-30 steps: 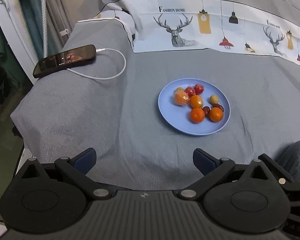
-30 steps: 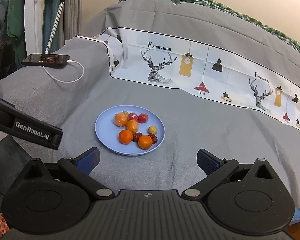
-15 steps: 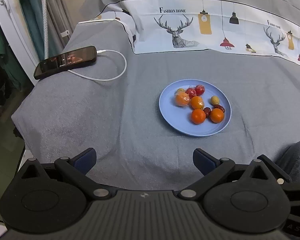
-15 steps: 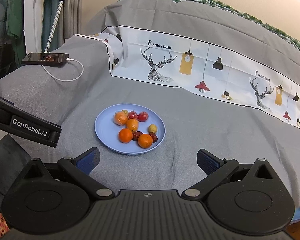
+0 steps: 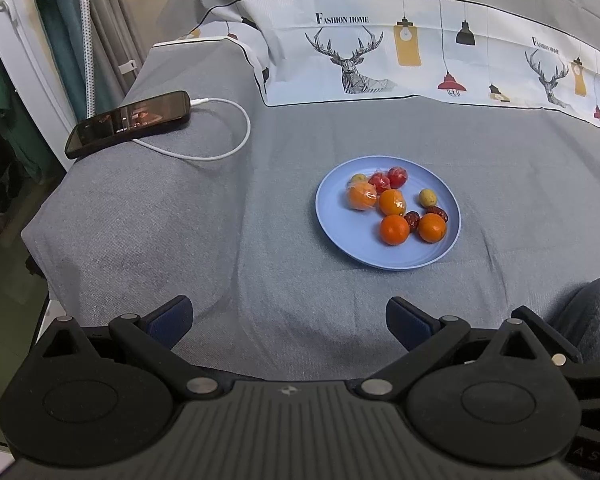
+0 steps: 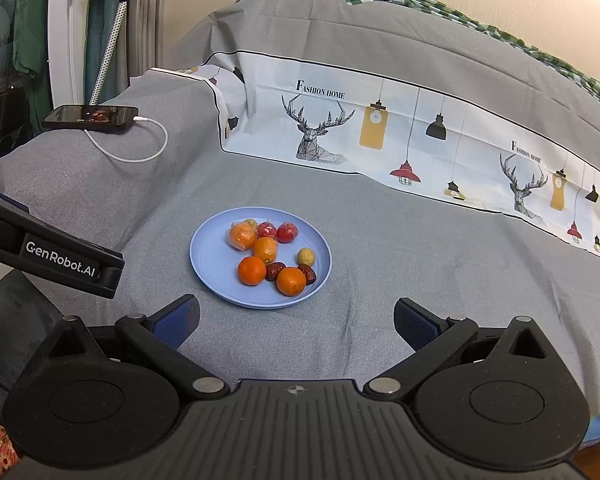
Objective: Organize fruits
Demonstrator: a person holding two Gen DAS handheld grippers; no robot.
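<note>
A blue plate [image 6: 212, 268] of fruits [image 6: 252, 270] lies on the bed [image 6: 380, 280], just beyond the wide-spread right hand-held gripper [image 6: 296, 320].

Plate [image 5: 340, 236] pale blue. On it: oranges [image 5: 394, 229] bright orange, tomatoes [image 5: 398, 176] red, dates [image 5: 412, 220] dark red, small fruit [image 5: 427, 197] yellow-green. Bedsheet [image 5: 180, 240] grey; upper band [image 5: 420, 60] white with deer and lamp print. Phone [image 5: 128, 123] black, cable [image 5: 220, 152] white.
</note>
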